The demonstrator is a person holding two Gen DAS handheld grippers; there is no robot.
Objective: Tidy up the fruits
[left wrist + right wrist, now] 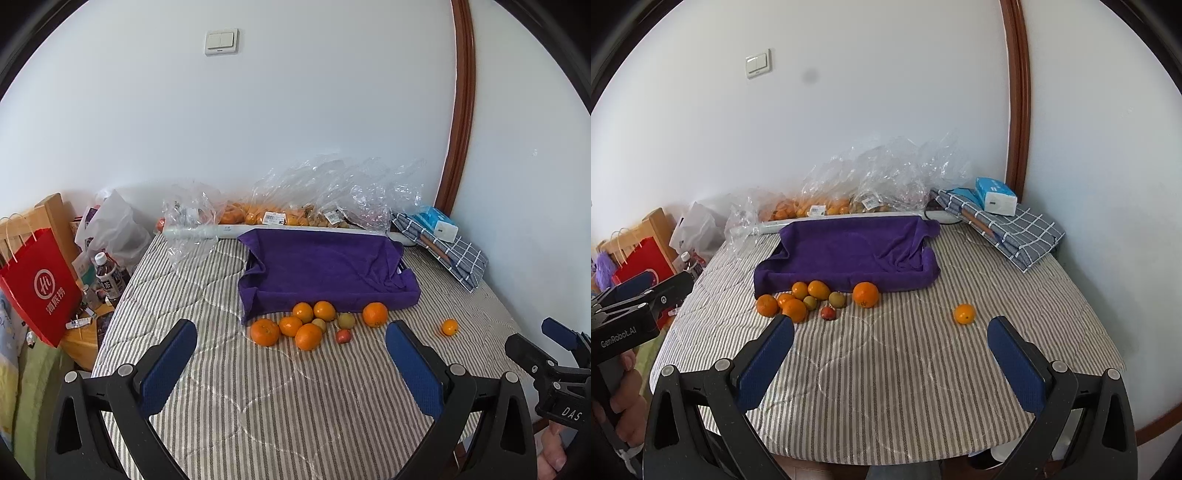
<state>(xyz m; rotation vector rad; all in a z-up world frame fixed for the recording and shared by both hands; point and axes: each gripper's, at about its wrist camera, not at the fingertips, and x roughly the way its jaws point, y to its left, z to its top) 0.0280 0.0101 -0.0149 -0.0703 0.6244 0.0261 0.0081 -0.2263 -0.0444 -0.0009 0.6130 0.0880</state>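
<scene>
1. Far to the left we see a red paper bag (pixel 40 286) beside the table, with a dark bottle (pixel 107 275) next to it.
2. Our left claw (pixel 291 345) hangs over the striped tablecloth (pixel 295 398). Its two blue fingers are spread wide apart and hold nothing.
3. Just past that claw sits a bunch of fruit (pixel 295 325) on the cloth. The fruits are bunched close, and some touch each other.
4. In the bunch we count six oranges. The biggest one (pixel 375 314) sits at the right end, a bit apart from the rest.
5. Two small greenish fruits (pixel 837 299) and one small red fruit (pixel 828 313) are in the bunch too.
6. Right behind the bunch is a tray covered by a purple towel (pixel 325 273). The back oranges sit just beside its front edge.
7. Behind the tray, by the wall, are clear plastic bags (pixel 317 199) with more orange fruit inside.
8. To the right, one small orange (pixel 964 314) sits alone on the cloth, well apart from the bunch.
9. Our right claw (pixel 890 341) hangs over the cloth near that lone orange. Its blue fingers are spread wide and hold nothing.
10. At the back right corner lies a folded checked cloth (pixel 1019 230) with a blue tissue pack (pixel 995 195) on top.
</scene>
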